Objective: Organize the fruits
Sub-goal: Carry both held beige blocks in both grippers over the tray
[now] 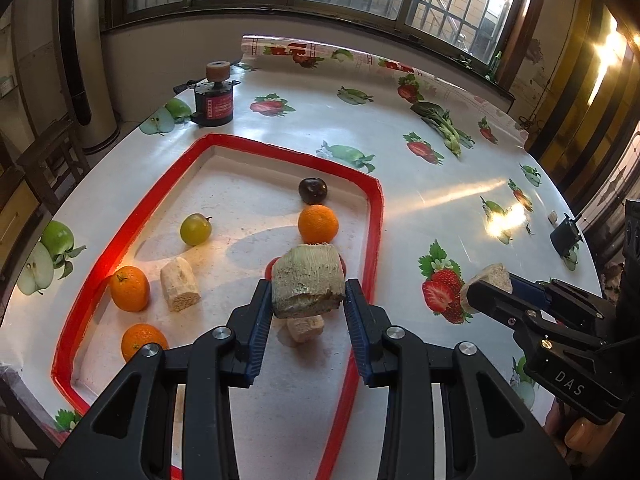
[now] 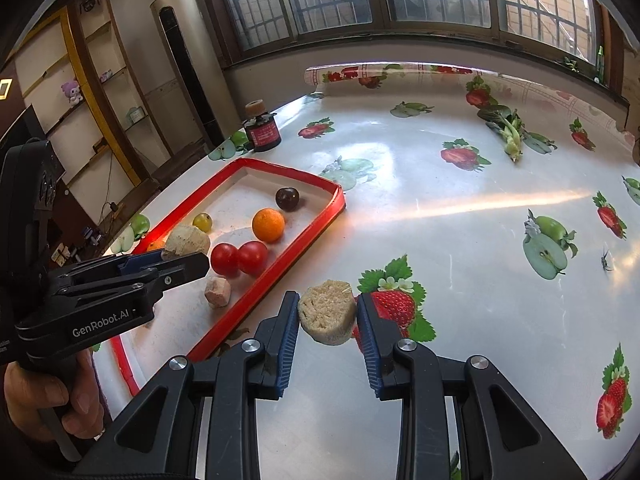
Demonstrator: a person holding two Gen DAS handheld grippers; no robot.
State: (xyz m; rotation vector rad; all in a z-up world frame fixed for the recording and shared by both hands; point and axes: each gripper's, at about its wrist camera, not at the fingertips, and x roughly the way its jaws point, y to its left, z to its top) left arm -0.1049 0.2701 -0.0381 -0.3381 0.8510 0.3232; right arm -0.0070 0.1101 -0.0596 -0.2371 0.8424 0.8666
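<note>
1. Here, the left gripper has its fingers clamped on a pale, fibrous cut chunk, held above the red-rimmed tray.
2. The right gripper pinches a second cut chunk over the table, beside the tray.
3. Oranges, a green grape, a dark plum and two tomatoes lie in the tray.

I am holding a pale fibrous chunk in my left tool above the red-rimmed tray. Inside the tray are lying three oranges, a green grape, a dark plum, two tomatoes and two pale chunks. My right tool is gripping another chunk just outside the tray.
</note>
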